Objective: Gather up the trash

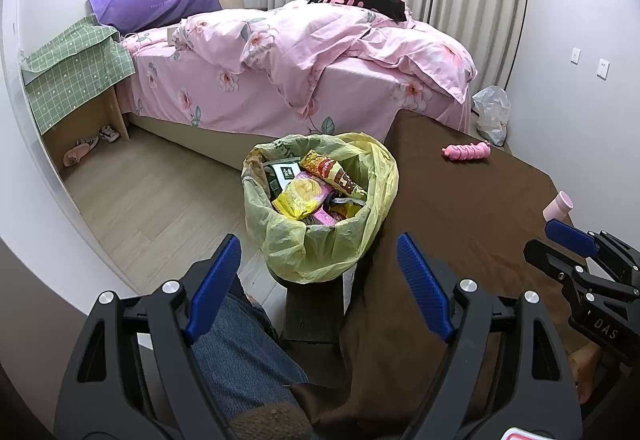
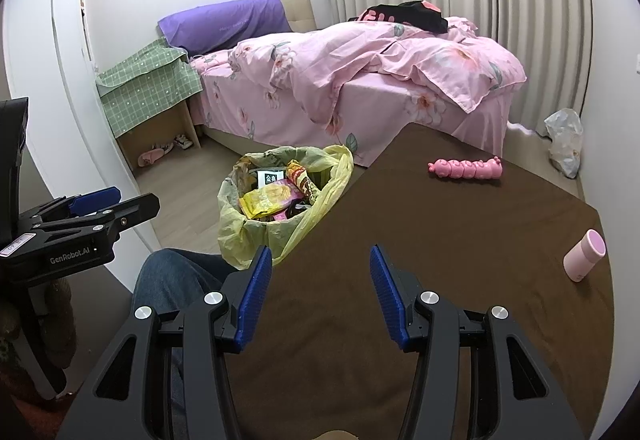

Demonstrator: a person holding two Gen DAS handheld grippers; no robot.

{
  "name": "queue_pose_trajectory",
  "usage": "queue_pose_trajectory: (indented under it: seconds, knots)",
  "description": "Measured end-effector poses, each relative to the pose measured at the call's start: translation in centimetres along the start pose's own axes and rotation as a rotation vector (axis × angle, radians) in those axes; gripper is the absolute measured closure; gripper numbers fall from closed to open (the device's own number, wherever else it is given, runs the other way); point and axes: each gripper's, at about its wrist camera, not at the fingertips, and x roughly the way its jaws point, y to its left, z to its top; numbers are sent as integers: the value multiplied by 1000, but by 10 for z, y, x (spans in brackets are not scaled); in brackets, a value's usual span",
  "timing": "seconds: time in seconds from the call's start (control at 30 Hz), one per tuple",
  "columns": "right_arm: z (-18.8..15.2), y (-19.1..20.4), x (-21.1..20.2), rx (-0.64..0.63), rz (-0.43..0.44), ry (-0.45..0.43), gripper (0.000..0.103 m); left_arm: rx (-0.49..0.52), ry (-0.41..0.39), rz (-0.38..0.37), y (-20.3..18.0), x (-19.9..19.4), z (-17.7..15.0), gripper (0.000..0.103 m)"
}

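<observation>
A bin lined with a yellow bag [image 1: 320, 200] [image 2: 276, 196] stands beside the brown-clothed table [image 1: 480, 208] [image 2: 440, 240] and holds several snack wrappers [image 1: 308, 192] [image 2: 276, 196]. My left gripper [image 1: 320, 264] hangs open just in front of the bin with nothing between its blue pads. My right gripper [image 2: 316, 280] hovers open over the table's near part, empty; it also shows at the right edge of the left wrist view [image 1: 568, 240]. A pink caterpillar toy [image 1: 466, 151] [image 2: 466, 168] and a pink cup [image 1: 558, 205] [image 2: 584, 255] lying on its side rest on the table.
A bed with pink floral bedding [image 1: 304, 56] [image 2: 360, 72] fills the back, with a green-clothed side table [image 1: 76, 72] at its left. A clear plastic bag [image 1: 492, 112] [image 2: 566, 140] lies on the floor by the far wall. A person's jeans-clad leg [image 1: 240, 344] is beneath the grippers.
</observation>
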Motion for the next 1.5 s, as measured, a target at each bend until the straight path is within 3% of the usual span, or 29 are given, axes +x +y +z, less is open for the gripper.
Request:
queue_pose_trajectory:
  seconds: [1.5]
  knots:
    - [0, 0, 1, 3, 3, -3, 55, 6, -3, 3, 1, 2, -2, 27]
